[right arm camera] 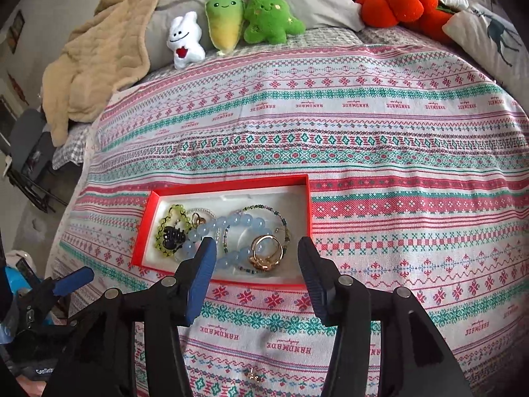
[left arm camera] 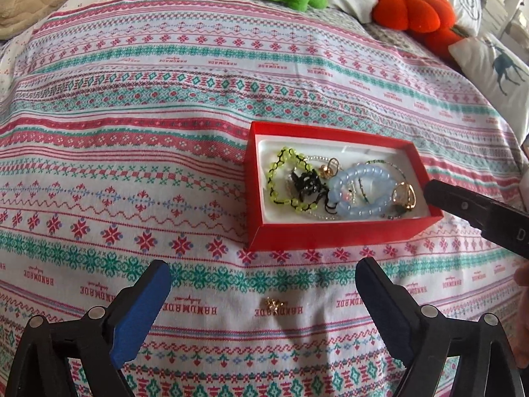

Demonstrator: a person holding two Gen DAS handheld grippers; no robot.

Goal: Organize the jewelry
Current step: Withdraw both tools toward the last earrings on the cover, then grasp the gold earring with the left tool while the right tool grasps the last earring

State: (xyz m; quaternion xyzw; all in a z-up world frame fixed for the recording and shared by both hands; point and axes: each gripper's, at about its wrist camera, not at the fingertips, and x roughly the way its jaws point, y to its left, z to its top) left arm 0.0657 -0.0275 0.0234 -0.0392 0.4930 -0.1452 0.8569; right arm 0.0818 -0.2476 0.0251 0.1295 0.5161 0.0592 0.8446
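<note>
1. The left hand-held gripper (left arm camera: 263, 301) is hovering with its jaws spread wide and nothing between them; a small gold trinket (left arm camera: 274, 303) is lying loose on the patterned bedspread (left arm camera: 132, 132) directly between and just ahead of its blue fingers (left arm camera: 142, 311).
2. The right hand-held gripper (right arm camera: 256, 264) is also standing open and empty, poised over the near edge of the red box (right arm camera: 309, 205).
3. The red box is sitting on the bed ahead of both hand-held grippers, holding a tangle on its white lining: a pale blue bead bracelet (right arm camera: 231, 228), a yellow-green beaded strand (right arm camera: 165, 228), a black clip (right arm camera: 172, 235), thin seed-bead chains and gold rings (right arm camera: 267, 251).
4. The loose trinket is looking tiny, light and rigid, likely slippery on metal; pinching it squarely across its middle, pressing slightly into the soft fabric, seems wisest, since it could skid or sink into a fold.
</note>
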